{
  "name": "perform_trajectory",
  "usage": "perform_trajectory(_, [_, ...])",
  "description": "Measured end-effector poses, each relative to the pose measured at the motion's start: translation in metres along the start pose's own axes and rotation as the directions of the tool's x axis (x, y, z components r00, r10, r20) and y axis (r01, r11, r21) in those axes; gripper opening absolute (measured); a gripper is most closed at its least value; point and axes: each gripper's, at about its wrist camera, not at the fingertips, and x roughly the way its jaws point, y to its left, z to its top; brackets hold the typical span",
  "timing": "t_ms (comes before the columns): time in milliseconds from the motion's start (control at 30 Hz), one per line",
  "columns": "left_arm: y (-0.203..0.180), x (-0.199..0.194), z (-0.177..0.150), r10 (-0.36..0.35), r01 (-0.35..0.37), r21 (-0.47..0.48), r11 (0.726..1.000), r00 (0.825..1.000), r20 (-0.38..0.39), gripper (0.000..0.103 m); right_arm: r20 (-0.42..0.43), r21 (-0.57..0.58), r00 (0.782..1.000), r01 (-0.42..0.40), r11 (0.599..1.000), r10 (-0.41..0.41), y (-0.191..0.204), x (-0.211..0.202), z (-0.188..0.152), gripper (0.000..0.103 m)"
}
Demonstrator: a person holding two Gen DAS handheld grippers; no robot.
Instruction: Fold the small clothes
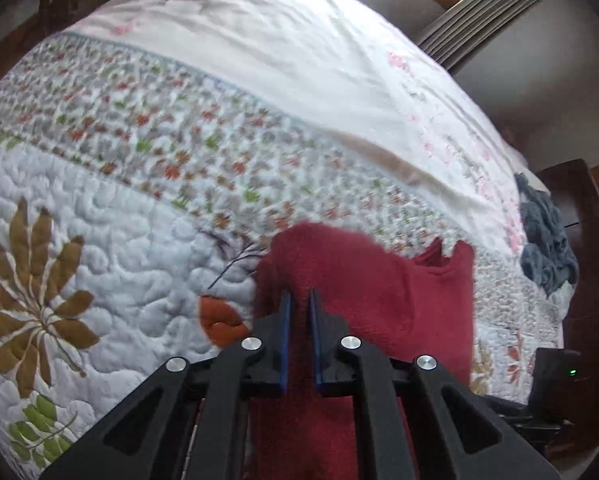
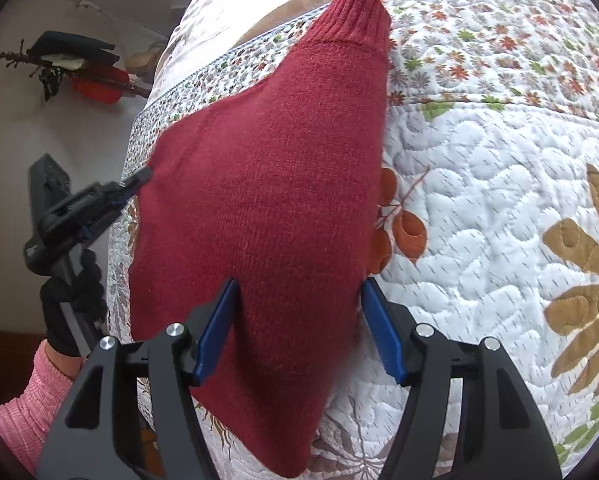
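One red sweater (image 2: 259,200) on quilt (image 2: 479,220); left hand-held gripper (image 1: 299,300) pinches it, right hand-held gripper (image 2: 299,292) spread wide

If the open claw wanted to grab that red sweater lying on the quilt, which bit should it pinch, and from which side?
Probably the near right edge of the red sweater, coming in low from the quilt side. The right claw already straddles that end, jaws wide, and the edge lies flat and free there. The left claw pinches the opposite edge, so a matching hold would let the cloth lift evenly.

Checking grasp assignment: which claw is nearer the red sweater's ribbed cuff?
Right. The right claw is open over the red sweater, pointing toward its ribbed cuff; the left claw grips the far side edge.
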Motion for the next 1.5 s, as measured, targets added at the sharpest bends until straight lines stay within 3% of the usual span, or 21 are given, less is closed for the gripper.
perform_trajectory(67, [0.012, 0.009, -0.001, -0.026, 0.025, -0.041, 0.999, 0.999, -0.025, 0.009, -0.008, -0.004, 1.000, 0.008, 1.000, -0.008, 0.003, 0.006, 0.001, 0.065])
perform_trajectory(233, [0.010, -0.001, 0.000, -0.083, 0.083, -0.027, 0.996, 0.996, -0.031, 0.014, -0.010, 0.017, 1.000, -0.005, 1.000, 0.005, 0.003, 0.010, 0.001, 0.066])
perform_trajectory(300, [0.008, -0.012, -0.001, -0.119, 0.118, -0.037, 0.992, 0.992, -0.042, 0.024, 0.012, 0.021, 1.000, -0.022, 1.000, 0.022, 0.000, 0.001, 0.000, 0.067])
perform_trajectory(367, [0.009, -0.022, -0.004, -0.160, 0.158, -0.039, 0.987, 0.986, -0.054, 0.046, 0.036, 0.024, 0.998, -0.052, 0.998, 0.051, 0.000, -0.008, -0.001, 0.067])
perform_trajectory(433, [0.010, -0.026, -0.009, -0.171, 0.169, -0.024, 0.985, 0.982, -0.085, 0.057, 0.041, 0.032, 0.996, -0.076, 0.997, 0.075, -0.003, -0.013, -0.003, 0.069])
perform_trajectory(567, [0.025, -0.011, -0.019, -0.178, 0.175, -0.036, 0.984, 0.969, -0.173, 0.060, 0.031, 0.050, 0.995, -0.096, 0.994, 0.094, -0.010, -0.013, -0.007, 0.072])
perform_trajectory(633, [0.031, 0.004, -0.023, -0.264, 0.254, -0.071, 0.964, 0.938, -0.224, 0.061, 0.022, 0.064, 0.993, -0.117, 0.991, 0.116, -0.013, -0.009, -0.008, 0.073])
perform_trajectory(800, [0.025, 0.035, -0.027, -0.341, 0.334, -0.076, 0.940, 0.895, -0.286, 0.066, 0.001, 0.106, 0.981, -0.193, 0.975, 0.194, -0.022, 0.004, -0.010, 0.076])
perform_trajectory(867, [0.017, 0.044, -0.026, -0.379, 0.382, -0.055, 0.923, 0.869, -0.319, 0.071, -0.009, 0.120, 0.977, -0.209, 0.970, 0.212, -0.025, 0.011, -0.010, 0.077])
perform_trajectory(900, [0.010, 0.050, -0.027, -0.403, 0.415, -0.041, 0.909, 0.847, -0.346, 0.071, -0.014, 0.124, 0.975, -0.220, 0.968, 0.224, -0.026, 0.015, -0.011, 0.077])
perform_trajectory(933, [0.010, 0.050, -0.027, -0.403, 0.415, -0.041, 0.909, 0.847, -0.346, 0.071, -0.017, 0.130, 0.972, -0.229, 0.965, 0.233, -0.028, 0.018, -0.011, 0.077])
perform_trajectory(967, [0.005, 0.055, -0.027, -0.423, 0.445, -0.032, 0.895, 0.824, -0.376, 0.071, -0.019, 0.137, 0.970, -0.237, 0.962, 0.242, -0.028, 0.021, -0.011, 0.078])
perform_trajectory(1000, [-0.007, 0.071, -0.031, -0.460, 0.498, -0.034, 0.867, 0.769, -0.444, 0.072, -0.020, 0.139, 0.965, -0.255, 0.957, 0.260, -0.028, 0.026, -0.011, 0.078])
perform_trajectory(1133, [-0.018, 0.085, -0.031, -0.452, 0.503, -0.019, 0.864, 0.758, -0.469, 0.075, -0.015, 0.137, 0.961, -0.273, 0.952, 0.277, -0.027, 0.039, -0.006, 0.081])
perform_trajectory(1200, [-0.018, 0.084, -0.030, -0.462, 0.507, -0.030, 0.861, 0.758, -0.460, 0.071, -0.008, 0.137, 0.964, -0.262, 0.955, 0.266, -0.024, 0.042, -0.003, 0.080])
perform_trajectory(1233, [-0.017, 0.081, -0.032, -0.458, 0.501, -0.022, 0.865, 0.771, -0.442, 0.062, -0.004, 0.132, 0.966, -0.255, 0.958, 0.257, -0.022, 0.041, -0.003, 0.077])
perform_trajectory(1267, [-0.015, 0.080, -0.034, -0.457, 0.496, -0.029, 0.868, 0.775, -0.436, 0.054, -0.004, 0.122, 0.971, -0.238, 0.964, 0.240, -0.020, 0.040, -0.003, 0.066])
perform_trajectory(1333, [-0.012, 0.077, -0.037, -0.474, 0.501, -0.047, 0.864, 0.780, -0.408, 0.046, 0.002, 0.098, 0.970, -0.241, 0.966, 0.242, -0.017, 0.034, -0.004, 0.054])
perform_trajectory(1400, [-0.014, 0.071, -0.040, -0.482, 0.508, -0.039, 0.861, 0.788, -0.382, 0.043, 0.011, 0.083, 0.965, -0.260, 0.962, 0.260, -0.016, 0.025, -0.005, 0.047])
perform_trajectory(1500, [-0.021, 0.063, -0.047, -0.511, 0.533, -0.043, 0.845, 0.781, -0.361, 0.040, 0.028, 0.046, 0.966, -0.258, 0.965, 0.256, -0.006, 0.005, -0.009, 0.045])
